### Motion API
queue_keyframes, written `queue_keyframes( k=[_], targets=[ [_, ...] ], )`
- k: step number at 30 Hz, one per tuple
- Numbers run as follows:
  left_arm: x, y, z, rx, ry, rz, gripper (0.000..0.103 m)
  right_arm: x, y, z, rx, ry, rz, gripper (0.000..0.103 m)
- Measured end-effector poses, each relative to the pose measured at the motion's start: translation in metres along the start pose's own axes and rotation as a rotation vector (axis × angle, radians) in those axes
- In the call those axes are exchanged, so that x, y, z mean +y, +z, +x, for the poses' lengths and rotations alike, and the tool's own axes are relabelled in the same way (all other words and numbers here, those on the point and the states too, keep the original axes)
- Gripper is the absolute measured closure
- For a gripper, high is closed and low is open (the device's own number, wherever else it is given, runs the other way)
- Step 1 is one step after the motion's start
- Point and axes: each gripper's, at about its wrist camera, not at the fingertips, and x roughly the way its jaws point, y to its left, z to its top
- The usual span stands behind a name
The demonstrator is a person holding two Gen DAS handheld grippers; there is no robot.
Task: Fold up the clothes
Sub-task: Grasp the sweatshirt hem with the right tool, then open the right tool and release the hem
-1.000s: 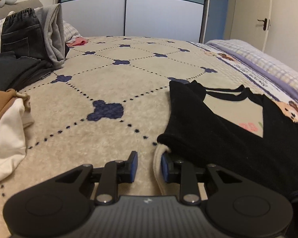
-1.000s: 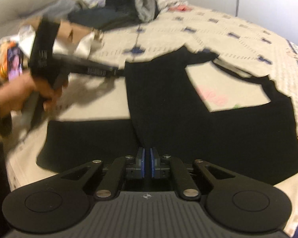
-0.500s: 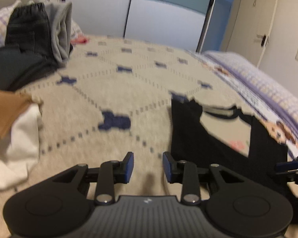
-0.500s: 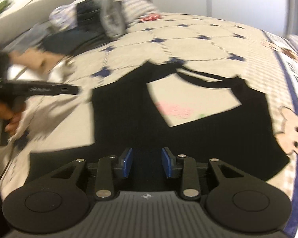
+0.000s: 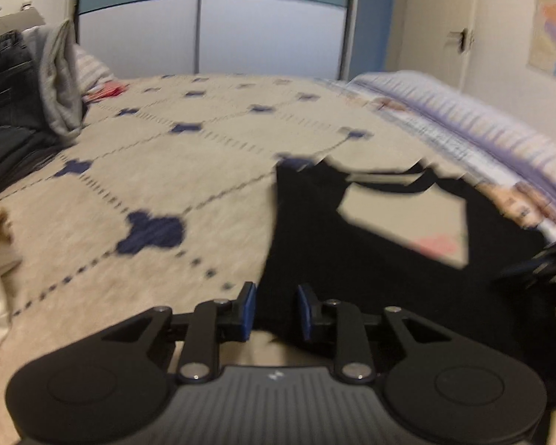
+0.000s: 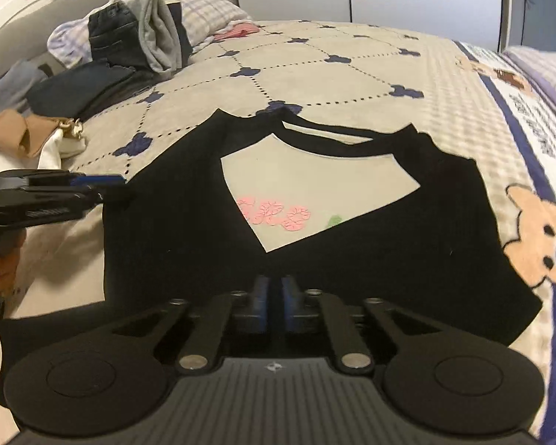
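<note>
step: gripping black shirt (image 6: pixel 370 244) hem on bed (image 6: pixel 315 70). right gripper (image 6: pixel 274 302) fingers together on hem; left gripper (image 5: pixel 274 309) closing, hem edge between fingers. next: lift hem toward collar.

Right claw (image 6: pixel 274 298) closed over black top (image 6: pixel 352 259) spread on bedspread (image 6: pixel 315 70).

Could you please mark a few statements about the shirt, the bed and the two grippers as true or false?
1. The black shirt with a beige front panel lies flat on the quilted beige bedspread. True.
2. The right gripper has wide-open jaws. False: they are shut.
3. Pink leaf prints mark the panel. True.
4. The grey folded garment lies on the shirt. False: it sits apart, by the pillows.
5. The left gripper is clamped fully shut. False: a gap shows.
</note>
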Motion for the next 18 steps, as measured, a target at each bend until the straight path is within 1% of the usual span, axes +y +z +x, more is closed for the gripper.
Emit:
queue_keyframes(
  k=[2, 4, 6, 7, 9, 10, 11, 13, 15, 18],
  targets=[
    [0.003, 0.001, 0.0, 0.014, 0.0, -0.023, 0.076, 0.0, 0.002, 0.0, 0.023, -0.039, 0.012, 0.102],
    [0.004, 0.001, 0.0, 0.021, 0.001, -0.032, 0.074, 0.002, 0.003, 0.001, 0.03, -0.051, 0.006, 0.102],
    [0.007, 0.001, 0.001, 0.022, -0.004, -0.053, 0.074, 0.004, 0.004, 0.001, 0.024, -0.053, 0.008, 0.101],
    [0.008, 0.0, 0.001, 0.02, -0.007, -0.061, 0.074, 0.005, 0.005, 0.001, 0.021, -0.055, 0.009, 0.098],
    [0.01, -0.002, 0.001, 0.016, -0.013, -0.072, 0.074, 0.003, 0.01, 0.0, -0.017, -0.044, 0.041, 0.097],
    [0.011, -0.002, 0.001, 0.015, -0.016, -0.076, 0.074, 0.002, 0.013, 0.001, -0.035, -0.029, 0.057, 0.093],
    [0.012, -0.002, 0.002, 0.014, -0.018, -0.079, 0.074, 0.002, 0.016, 0.003, -0.054, -0.012, 0.074, 0.085],
    [0.012, -0.001, 0.003, 0.014, -0.021, -0.085, 0.073, 0.004, 0.022, 0.01, -0.085, 0.007, 0.103, 0.076],
    [0.013, -0.001, 0.003, 0.013, -0.023, -0.089, 0.073, 0.01, 0.027, 0.021, -0.089, 0.02, 0.111, 0.074],
    [0.013, -0.002, 0.003, 0.011, -0.027, -0.088, 0.073, 0.021, 0.028, 0.038, -0.062, 0.036, 0.101, 0.073]
  ],
)
